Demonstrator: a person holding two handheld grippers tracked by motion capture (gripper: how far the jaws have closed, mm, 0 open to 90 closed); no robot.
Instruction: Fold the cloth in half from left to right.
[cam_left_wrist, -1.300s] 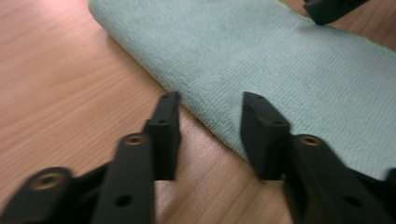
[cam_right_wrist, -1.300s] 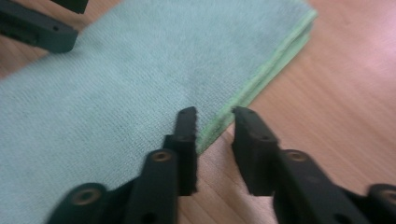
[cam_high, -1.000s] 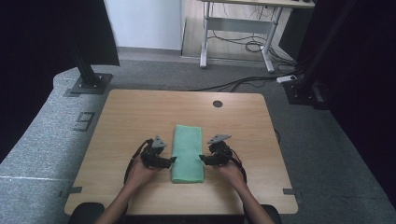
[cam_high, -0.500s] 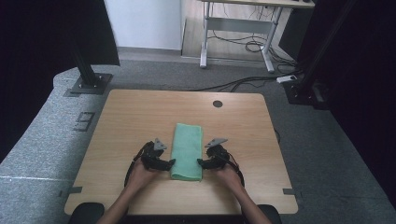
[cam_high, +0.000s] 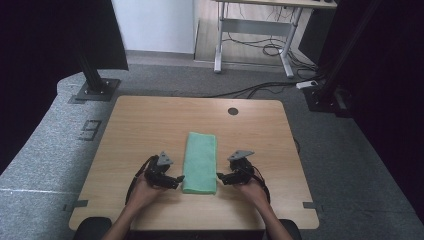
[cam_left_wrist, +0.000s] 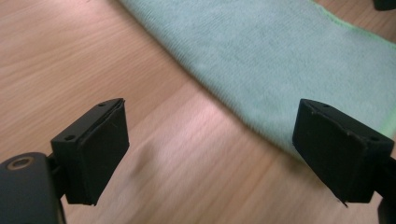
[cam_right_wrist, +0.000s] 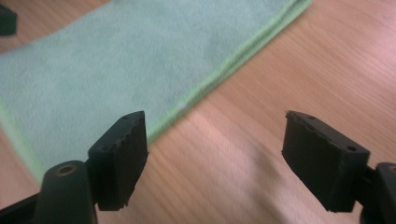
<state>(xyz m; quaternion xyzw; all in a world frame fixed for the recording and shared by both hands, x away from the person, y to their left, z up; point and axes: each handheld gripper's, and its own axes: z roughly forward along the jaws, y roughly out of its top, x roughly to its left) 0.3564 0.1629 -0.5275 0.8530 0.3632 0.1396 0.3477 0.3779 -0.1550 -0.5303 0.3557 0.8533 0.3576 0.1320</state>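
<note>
Tongs sit low at the near end of a folded green cloth (cam_high: 200, 162), one on each side of it. The left gripper (cam_high: 176, 179) points inward at the cloth's near left corner, and in the left gripper view its two black jaws stand spread wide with nothing between them but bare wood; one jaw overlaps the cloth's folded edge (cam_left_wrist: 261, 60) in that picture, though whether it touches the fabric cannot be told. The right gripper (cam_high: 222, 176) mirrors it at the near right corner, and in the right gripper view its jaws are likewise parted and empty, with the cloth's layered, lighter-green hem (cam_right_wrist: 233, 56) running diagonally just beyond them. A hand holds each tool from the near side, the left hand (cam_high: 141, 189) and the right hand (cam_high: 254, 189), with forearms entering from the bottom of the high view and a dark cable looping by each gripper. The cloth lies flat as a long narrow rectangle, its long side running away from the person, near the middle of the wooden table (cam_high: 135, 125). A round dark hole (cam_high: 232, 111) marks the table's far side, well apart from the cloth. Around the table spreads grey carpet (cam_high: 45, 150), and a white desk frame (cam_high: 260, 30) with cables beneath it stands beyond.
</note>
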